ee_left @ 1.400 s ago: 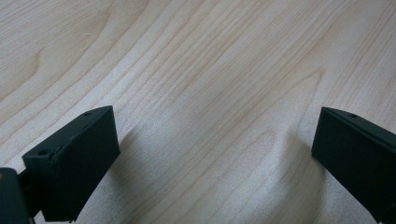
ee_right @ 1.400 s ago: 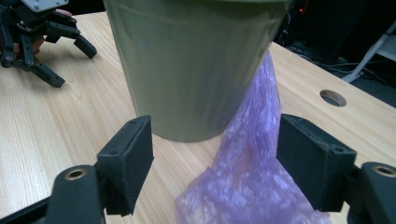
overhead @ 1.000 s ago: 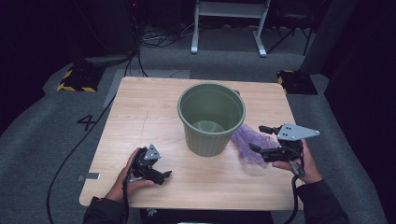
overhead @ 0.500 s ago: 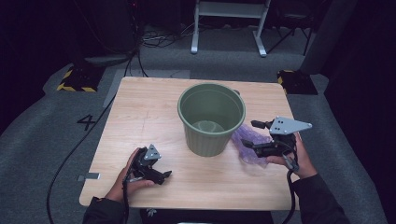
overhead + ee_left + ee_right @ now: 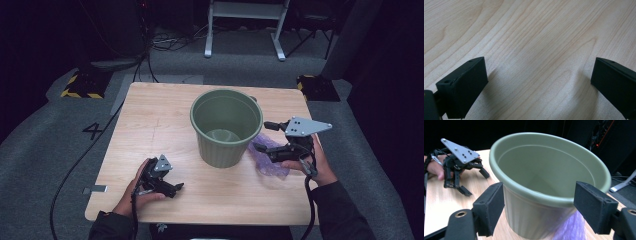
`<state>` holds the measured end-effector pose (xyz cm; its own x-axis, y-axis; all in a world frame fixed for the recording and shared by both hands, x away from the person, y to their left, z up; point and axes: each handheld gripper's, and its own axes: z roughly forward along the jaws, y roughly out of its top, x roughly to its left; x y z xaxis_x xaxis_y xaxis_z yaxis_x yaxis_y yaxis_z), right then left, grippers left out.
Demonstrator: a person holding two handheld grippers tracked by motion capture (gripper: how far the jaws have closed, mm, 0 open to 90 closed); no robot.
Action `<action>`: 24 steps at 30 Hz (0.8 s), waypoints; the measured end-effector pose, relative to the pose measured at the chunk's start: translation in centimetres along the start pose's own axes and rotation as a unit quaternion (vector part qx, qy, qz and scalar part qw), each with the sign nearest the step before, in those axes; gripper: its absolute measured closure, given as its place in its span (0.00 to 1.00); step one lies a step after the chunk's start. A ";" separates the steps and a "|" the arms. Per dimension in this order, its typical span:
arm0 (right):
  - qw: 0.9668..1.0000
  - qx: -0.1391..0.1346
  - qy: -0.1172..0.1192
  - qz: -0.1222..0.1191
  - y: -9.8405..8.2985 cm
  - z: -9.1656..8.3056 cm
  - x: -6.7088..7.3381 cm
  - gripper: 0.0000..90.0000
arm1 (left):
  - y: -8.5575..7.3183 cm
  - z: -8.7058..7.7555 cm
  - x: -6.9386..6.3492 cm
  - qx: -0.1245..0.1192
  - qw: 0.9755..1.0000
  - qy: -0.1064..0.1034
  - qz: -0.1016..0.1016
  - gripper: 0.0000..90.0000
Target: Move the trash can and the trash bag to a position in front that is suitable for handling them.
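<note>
I hold my right gripper [image 5: 264, 136] with jaws spread wide and gripping nothing, beside the green pot [image 5: 226, 126] at the tabletop's [image 5: 150, 120] middle, over purple plastic [image 5: 270, 159]. My left gripper [image 5: 172, 189] rests unclenched near the front edge.

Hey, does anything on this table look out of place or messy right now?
One thing: a crumpled purple bag lies loose on the table beside the green bucket, by the right gripper. It is bunched up, not in the bucket. The bucket stands upright and looks undamaged.
</note>
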<state>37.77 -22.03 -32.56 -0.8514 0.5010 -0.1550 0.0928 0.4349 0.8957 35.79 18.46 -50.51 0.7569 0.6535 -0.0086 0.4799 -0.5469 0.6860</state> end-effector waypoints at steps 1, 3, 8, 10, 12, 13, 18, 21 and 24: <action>1.000 0.000 0.000 0.000 0.0 0.0 0.0 0.28 | 0.0 0.0 0.0 0.000 1.000 0.000 0.000 0.00; 1.000 0.002 0.000 -0.001 0.3 0.4 0.2 0.28 | 0.0 0.0 0.0 0.000 1.000 0.000 0.000 0.00; 1.000 0.004 0.004 -0.004 0.6 0.8 0.4 0.28 | 0.0 0.0 0.0 0.000 1.000 0.000 0.000 0.00; 1.000 0.007 0.006 -0.009 0.8 1.1 0.5 0.28 | 0.0 0.0 0.0 0.000 1.000 0.000 0.000 0.00; 1.000 0.009 0.013 -0.010 0.9 1.4 0.6 0.28 | 0.0 0.0 0.0 0.000 1.000 0.000 0.000 0.00; 1.000 0.009 0.013 -0.010 0.9 1.4 0.6 0.28 | 0.0 0.0 0.0 0.000 1.000 0.000 0.000 0.00; 0.999 0.021 0.026 -0.021 1.1 2.7 1.1 0.29 | 0.0 0.0 0.0 0.000 1.000 0.000 0.000 0.00; 0.998 0.033 0.039 -0.030 1.3 3.9 1.4 0.31 | 0.0 0.0 0.0 0.000 1.000 0.000 0.000 0.00; 0.998 0.042 0.032 -0.043 1.5 4.7 1.8 0.38 | 0.0 0.0 0.0 0.000 1.000 0.000 0.000 0.00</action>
<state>38.80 -16.93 -33.49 -0.8894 0.4107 -0.2010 0.0580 0.5374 0.8413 35.79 18.47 -50.51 0.7573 0.6530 -0.0092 0.4800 -0.5470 0.6859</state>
